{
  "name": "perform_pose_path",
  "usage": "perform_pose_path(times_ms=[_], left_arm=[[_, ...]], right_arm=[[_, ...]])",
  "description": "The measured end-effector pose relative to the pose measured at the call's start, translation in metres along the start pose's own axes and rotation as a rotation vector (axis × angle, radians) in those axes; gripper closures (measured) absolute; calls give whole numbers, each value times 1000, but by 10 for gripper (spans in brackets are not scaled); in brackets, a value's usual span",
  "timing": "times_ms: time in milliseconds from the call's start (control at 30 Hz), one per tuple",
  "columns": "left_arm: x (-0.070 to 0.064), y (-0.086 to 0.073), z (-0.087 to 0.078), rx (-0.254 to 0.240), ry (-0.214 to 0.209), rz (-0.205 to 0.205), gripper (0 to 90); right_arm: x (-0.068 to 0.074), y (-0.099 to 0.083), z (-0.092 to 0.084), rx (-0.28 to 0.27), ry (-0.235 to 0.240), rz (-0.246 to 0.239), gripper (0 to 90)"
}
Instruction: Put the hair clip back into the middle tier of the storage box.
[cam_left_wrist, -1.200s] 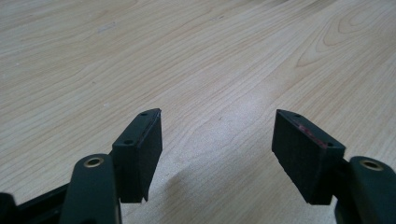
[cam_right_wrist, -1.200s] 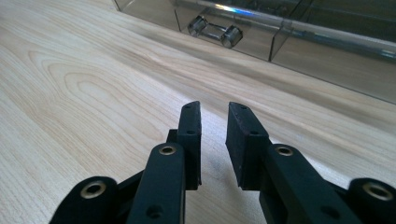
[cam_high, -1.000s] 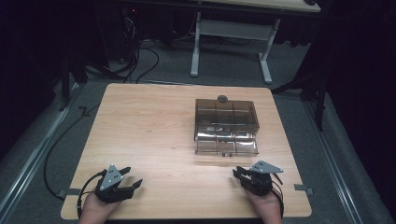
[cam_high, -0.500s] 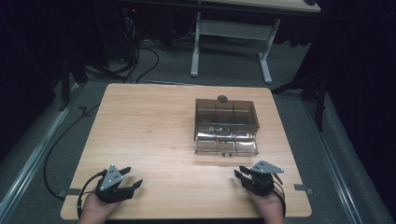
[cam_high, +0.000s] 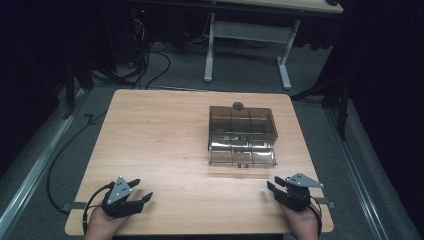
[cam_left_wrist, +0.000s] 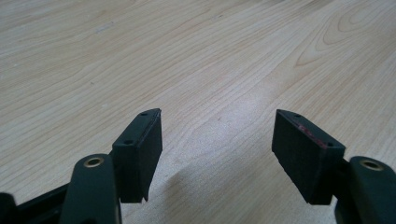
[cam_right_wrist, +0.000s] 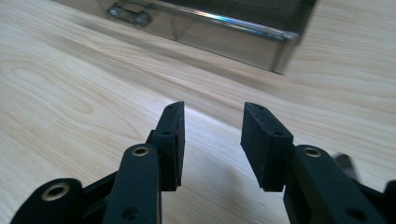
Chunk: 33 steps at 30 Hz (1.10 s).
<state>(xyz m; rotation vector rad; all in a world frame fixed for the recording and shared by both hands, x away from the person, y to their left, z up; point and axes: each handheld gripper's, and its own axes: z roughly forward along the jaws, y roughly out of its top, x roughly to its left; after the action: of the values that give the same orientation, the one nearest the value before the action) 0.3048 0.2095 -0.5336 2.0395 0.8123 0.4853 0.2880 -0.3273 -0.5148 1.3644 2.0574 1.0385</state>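
Smoked-clear compartment box (cam_high: 242, 135) sits on the worktop (cam_high: 160, 135), right of centre and toward the far half. We read its long axis as running across the worktop, left to right in the high view, with the short axis pointing away from us. Its latch (cam_high: 243, 164) faces our side, on the near long wall; we see the same latch (cam_right_wrist: 128, 14) at the upper left of the right gripper view. A small dark round object (cam_high: 238, 105) lies just beyond the far long wall, near its middle; we cannot tell whether it touches the box. Lid looks closed and level, and dividers show through it in two rows.

Left hand-held gripper (cam_high: 142, 195) rests low at the near left corner, well apart from the box, aimed rightward and slightly away from us. Its jaws stand wide in the left gripper view, bare wood grain between the pads (cam_left_wrist: 140, 154).

Right hand-held gripper (cam_high: 271, 186) sits at the near right corner, near the box's near right end but apart from it, aimed left and forward. Its jaws have just been opening; they now stand at a moderate gap with nothing between the pads (cam_right_wrist: 170, 140). The box's near right corner (cam_right_wrist: 285, 51) lies ahead of it.
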Motion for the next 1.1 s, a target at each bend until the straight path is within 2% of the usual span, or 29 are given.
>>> perform_pose_path(times_ms=[100,200,467,700,767,900,1100], left_arm=[[0,0,0,0,-1,0,339],[0,0,0,0,0,0,339],[0,0,0,2,1,-1,339],[0,0,0,4,1,0,339],[0,0,0,4,1,0,339],[0,0,0,4,0,1,339],[0,0,0,4,0,0,339]], right_arm=[[-6,-2,-4,-6,-15,1,596],[-19,-7,-14,-13,-46,45,595],[-44,-17,-30,-15,-106,101,595],[-59,-25,-36,5,-144,136,629],[-61,-26,-34,19,-132,149,653],[-59,-27,-29,48,-116,139,686],[-57,-29,-24,81,-119,125,759]])
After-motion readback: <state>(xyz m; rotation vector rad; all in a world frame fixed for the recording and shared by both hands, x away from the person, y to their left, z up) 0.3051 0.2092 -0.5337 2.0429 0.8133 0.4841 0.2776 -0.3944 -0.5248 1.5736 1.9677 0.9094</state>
